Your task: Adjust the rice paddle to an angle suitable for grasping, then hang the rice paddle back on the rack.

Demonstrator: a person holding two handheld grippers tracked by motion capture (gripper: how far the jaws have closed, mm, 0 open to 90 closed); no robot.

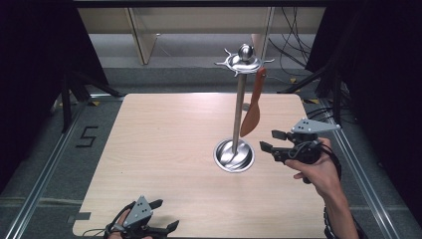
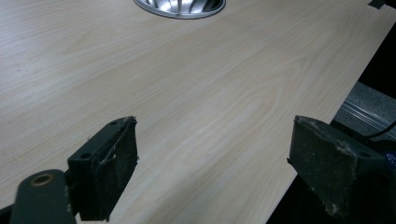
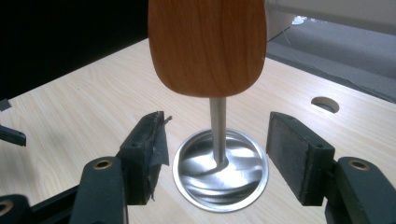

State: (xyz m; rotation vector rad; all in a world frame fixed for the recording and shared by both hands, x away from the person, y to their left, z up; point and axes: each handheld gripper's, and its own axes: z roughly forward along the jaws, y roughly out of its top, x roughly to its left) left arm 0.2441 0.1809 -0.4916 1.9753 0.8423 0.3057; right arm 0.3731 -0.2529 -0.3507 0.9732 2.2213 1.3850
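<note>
A metal utensil stand [image 1: 239, 99] rises from a round steel base [image 1: 234, 155] on the wooden table [image 1: 164, 149]. A brown wooden spatula [image 1: 253, 107] hangs from a hook at the stand's top, blade down. My right gripper [image 1: 268, 141] hovers open just right of the base, below the blade. In the right gripper view the spatula blade [image 3: 208, 44] hangs above and beyond the open right gripper [image 3: 217, 151], with the pole [image 3: 217, 128] and base [image 3: 220, 170] behind. My left gripper [image 1: 164, 216] rests open at the table's near edge. The left gripper [image 2: 212, 163] holds nothing.
The table's right edge [image 2: 327, 116] runs close beside the left gripper. A round hole [image 3: 325, 103] is cut in the tabletop past the stand. Cables lie on the floor behind the table [image 1: 293, 59].
</note>
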